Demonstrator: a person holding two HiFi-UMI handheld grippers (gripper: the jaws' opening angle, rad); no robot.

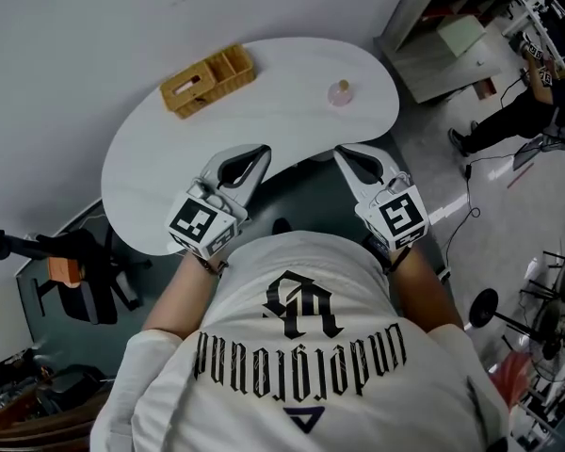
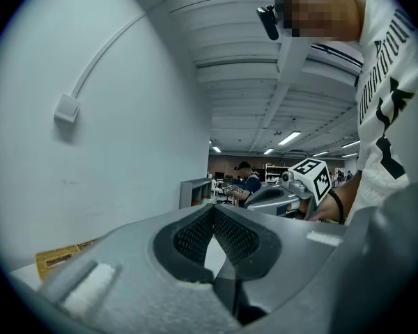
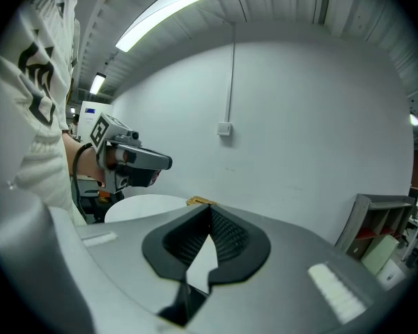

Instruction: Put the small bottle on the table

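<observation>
The small pink bottle (image 1: 340,93) stands upright on the white table (image 1: 282,111), toward its right end, with neither gripper touching it. My left gripper (image 1: 260,152) and right gripper (image 1: 343,153) are held side by side over the table's near edge, close to my chest, and tilt upward. Both are shut and hold nothing. In the left gripper view the ribbed pads (image 2: 195,236) meet at the tip, and my left gripper (image 2: 213,208) faces the wall. My right gripper (image 3: 210,208) is likewise closed. The bottle shows in neither gripper view.
A wicker basket (image 1: 208,80) sits at the table's far left. A grey shelf unit (image 1: 452,36) stands at the back right, and a person (image 1: 537,102) is on the floor beyond it. A black chair (image 1: 71,271) is at my left.
</observation>
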